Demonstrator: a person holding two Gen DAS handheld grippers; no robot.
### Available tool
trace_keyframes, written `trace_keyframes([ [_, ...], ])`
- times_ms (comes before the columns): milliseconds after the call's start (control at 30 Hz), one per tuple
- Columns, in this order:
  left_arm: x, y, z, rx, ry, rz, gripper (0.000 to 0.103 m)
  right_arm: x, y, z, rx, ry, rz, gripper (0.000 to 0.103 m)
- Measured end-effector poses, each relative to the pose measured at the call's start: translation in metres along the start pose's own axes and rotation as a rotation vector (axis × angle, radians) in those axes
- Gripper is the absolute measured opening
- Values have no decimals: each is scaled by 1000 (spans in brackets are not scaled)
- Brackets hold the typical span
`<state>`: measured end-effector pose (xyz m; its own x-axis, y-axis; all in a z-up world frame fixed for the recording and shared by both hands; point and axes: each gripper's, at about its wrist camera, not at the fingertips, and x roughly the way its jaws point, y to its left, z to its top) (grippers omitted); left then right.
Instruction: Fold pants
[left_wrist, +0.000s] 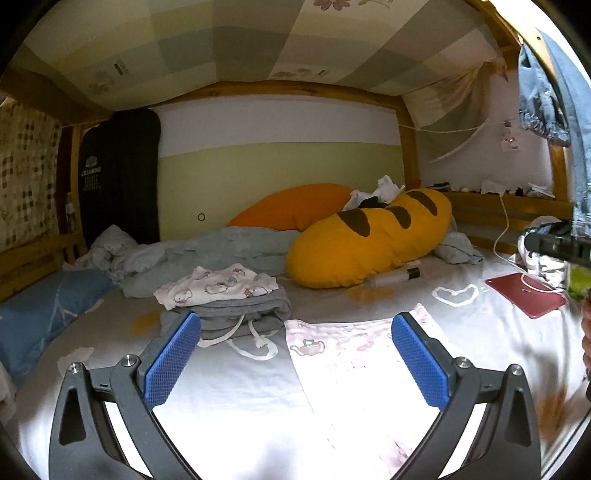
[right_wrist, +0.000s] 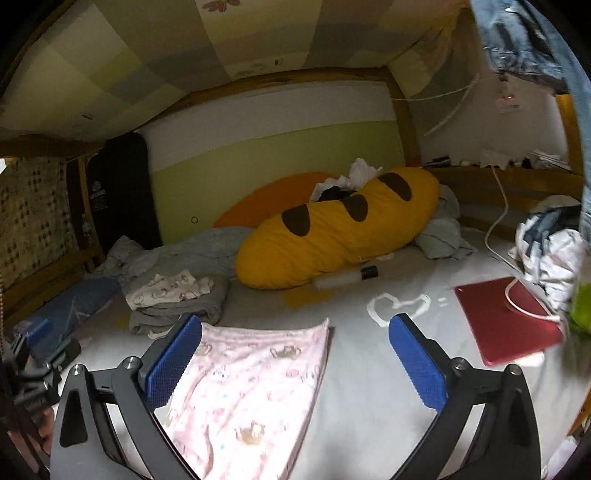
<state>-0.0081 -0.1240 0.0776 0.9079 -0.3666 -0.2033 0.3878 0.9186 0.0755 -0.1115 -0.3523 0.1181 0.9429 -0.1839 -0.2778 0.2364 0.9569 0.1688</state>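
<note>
Pink pants lie flat on the bed, both grippers empty above them

The left gripper and right gripper each stand with jaws wide apart and nothing between the pads. The pants are spread just ahead of the fingers, beside a stack of folded clothes. Thin printed cotton, probably light and limp, likely to sag and wrinkle when lifted; best pinched at two corners of one edge and carried over together

A: Pants showing pale pink, little cartoon print?
B: Yep. Bread pillow showing yellow with brown slashes, tablet looking red, gripper pads showing blue.
</note>
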Motion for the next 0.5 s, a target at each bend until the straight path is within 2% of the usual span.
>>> trace_keyframes([
  [167, 52, 6, -4, -31, 44, 7, 102, 62, -2, 8, -10, 87, 28, 102],
  [300, 108, 15, -15, -84, 202, -64, 100, 124, -14, 0, -11, 284, 103, 102],
  [333, 122, 17, -18, -97, 239, -78, 97, 139, -19, -4, 4, 328, 118, 99],
  [400, 147, 23, -23, -129, 289, -80, 84, 162, -29, -13, 41, 395, 115, 89],
  [500, 182, 29, -23, -188, 338, -98, 76, 195, -45, -27, 85, 491, 98, 72],
])
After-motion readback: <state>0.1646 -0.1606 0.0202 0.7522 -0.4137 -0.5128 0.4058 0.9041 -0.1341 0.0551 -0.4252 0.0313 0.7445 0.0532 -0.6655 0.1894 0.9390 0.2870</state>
